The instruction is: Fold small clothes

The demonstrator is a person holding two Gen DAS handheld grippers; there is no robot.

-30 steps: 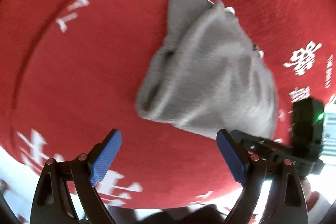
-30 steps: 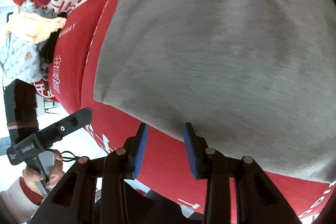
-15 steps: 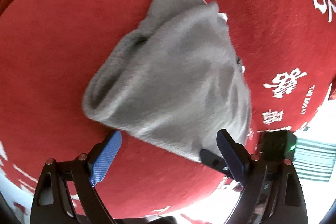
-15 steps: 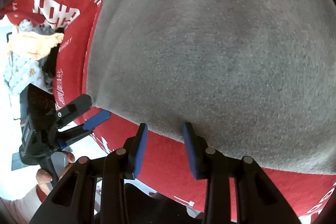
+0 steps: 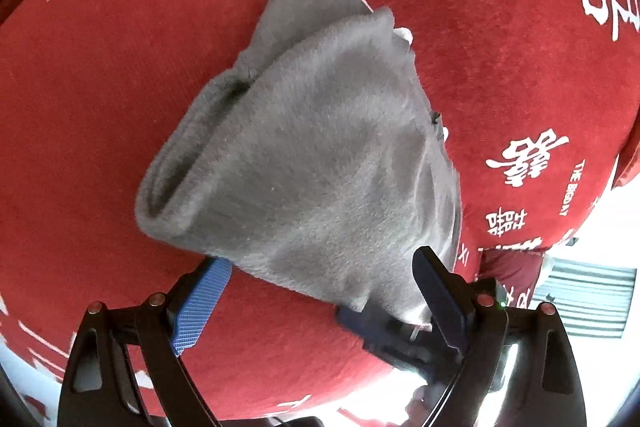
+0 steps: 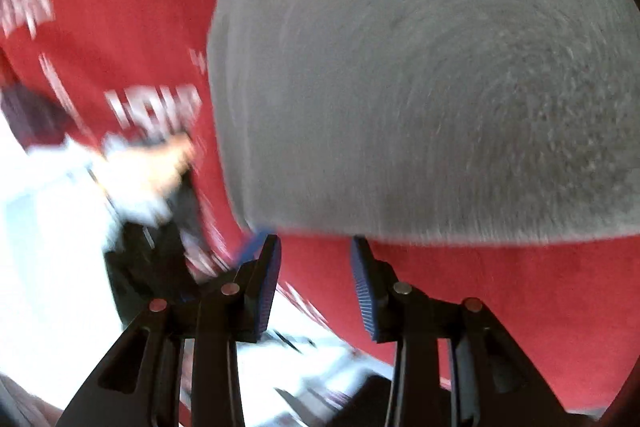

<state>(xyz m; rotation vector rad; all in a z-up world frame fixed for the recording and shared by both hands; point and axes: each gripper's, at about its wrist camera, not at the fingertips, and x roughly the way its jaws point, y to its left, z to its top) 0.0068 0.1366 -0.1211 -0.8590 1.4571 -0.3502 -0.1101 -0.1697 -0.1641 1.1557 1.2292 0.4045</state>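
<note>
- Two claws work over one grey garment [image 5: 320, 163] lying on a desk draped in a red cloth [image 5: 100, 107] printed with white lettering.
- Left wrist view: the garment lies folded in the middle of the cloth, its rolled edge to the left and a flatter flap reaching toward the far side. The left claw [image 5: 320, 301] is spread wide, its blue pads flanking the garment's near edge; the left pad touches or sits just under that edge, gripping nothing.
- Left wrist view: the right claw [image 5: 384, 323] pokes in dark from the lower right, partly behind the left claw's right finger, its tip at the garment's near corner. White characters [image 5: 524, 161] are printed on the cloth to the right.
- Right wrist view, blurred by motion: the grey garment [image 6: 420, 75] fills the upper right. The right claw [image 6: 316, 265] is partly open, pads just short of the garment's near edge, empty.
- Right wrist view: at left, a blurred heap of pale and orange clothes [image 6: 160, 163] lies at the desk's edge.
</note>
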